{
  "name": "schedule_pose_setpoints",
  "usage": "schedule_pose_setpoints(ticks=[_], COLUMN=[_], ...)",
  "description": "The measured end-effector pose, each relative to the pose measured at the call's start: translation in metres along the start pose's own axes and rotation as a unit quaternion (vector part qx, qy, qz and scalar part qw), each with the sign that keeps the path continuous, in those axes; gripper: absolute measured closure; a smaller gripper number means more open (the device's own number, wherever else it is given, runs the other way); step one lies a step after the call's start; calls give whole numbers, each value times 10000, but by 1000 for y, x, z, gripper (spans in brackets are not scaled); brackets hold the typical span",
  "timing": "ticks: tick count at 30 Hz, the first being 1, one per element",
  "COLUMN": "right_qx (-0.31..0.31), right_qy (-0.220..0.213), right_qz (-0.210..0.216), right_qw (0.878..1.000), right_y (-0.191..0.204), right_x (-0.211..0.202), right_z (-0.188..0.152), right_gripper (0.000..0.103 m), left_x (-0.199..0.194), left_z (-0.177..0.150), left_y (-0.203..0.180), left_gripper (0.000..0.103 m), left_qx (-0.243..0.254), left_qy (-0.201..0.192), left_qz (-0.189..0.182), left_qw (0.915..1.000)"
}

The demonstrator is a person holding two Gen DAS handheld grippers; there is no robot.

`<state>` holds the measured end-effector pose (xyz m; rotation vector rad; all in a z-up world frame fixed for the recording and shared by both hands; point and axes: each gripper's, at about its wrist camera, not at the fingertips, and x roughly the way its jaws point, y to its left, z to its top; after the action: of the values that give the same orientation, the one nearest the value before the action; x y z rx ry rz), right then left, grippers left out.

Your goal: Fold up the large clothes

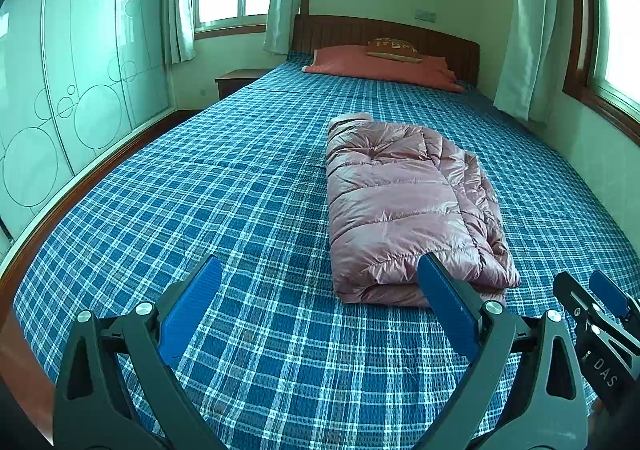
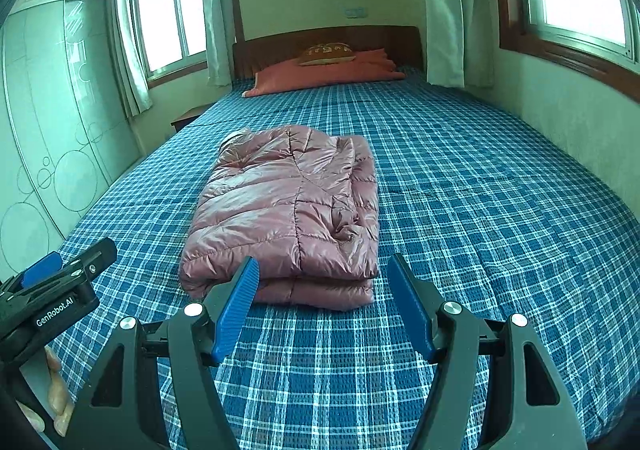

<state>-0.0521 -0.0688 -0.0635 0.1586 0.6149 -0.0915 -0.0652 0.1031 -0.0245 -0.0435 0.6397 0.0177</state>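
— How do the jaws stand?

— Both pairs wide apart, with nothing between them. The left gripper (image 1: 320, 282) hangs over bare bedspread, its blue pads (image 1: 192, 310) spread, and one finger's tip overlaps the near edge of the jacket as I see it. The right gripper (image 2: 322, 274) is parted too, pointing down at the jacket's near end, not touching it.

— And the jacket?

— The pink puffer jacket (image 2: 288, 210) lies folded into a thick oblong in the middle of the bed (image 2: 480, 210), flat on the blue checked cover, its layers stacked at the near edge.

— Anything else close by?

— Fingers (image 2: 54, 394) of the person's hand show under the left gripper's handle. Farther off, an orange pillow (image 1: 380, 68) with a small brown cushion (image 1: 394, 48) on it lies against the wooden headboard (image 2: 328, 36). Curtains (image 1: 520, 30) hang at the windows, and a pale wardrobe (image 1: 60, 90) stands along the left wall.
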Motion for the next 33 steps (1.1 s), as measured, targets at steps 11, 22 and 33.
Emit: schedule_pose_setpoints(ticks=[11, 22, 33], right_qx=[-5, -19, -37], right_qy=[-27, -16, 5], right_qz=[9, 14, 27], right_qw=[10000, 10000, 10000], right_y=[1, 3, 3], right_x=[0, 0, 1], right_z=[0, -1, -4], right_gripper=[37, 37, 37], left_x=[-2, -1, -1], left_z=[-2, -2, -6], left_y=[2, 2, 4], left_gripper=[5, 5, 5], left_qx=[16, 38, 50], left_qy=[4, 1, 16], left_qz=[-8, 1, 1], left_qw=[10000, 10000, 10000])
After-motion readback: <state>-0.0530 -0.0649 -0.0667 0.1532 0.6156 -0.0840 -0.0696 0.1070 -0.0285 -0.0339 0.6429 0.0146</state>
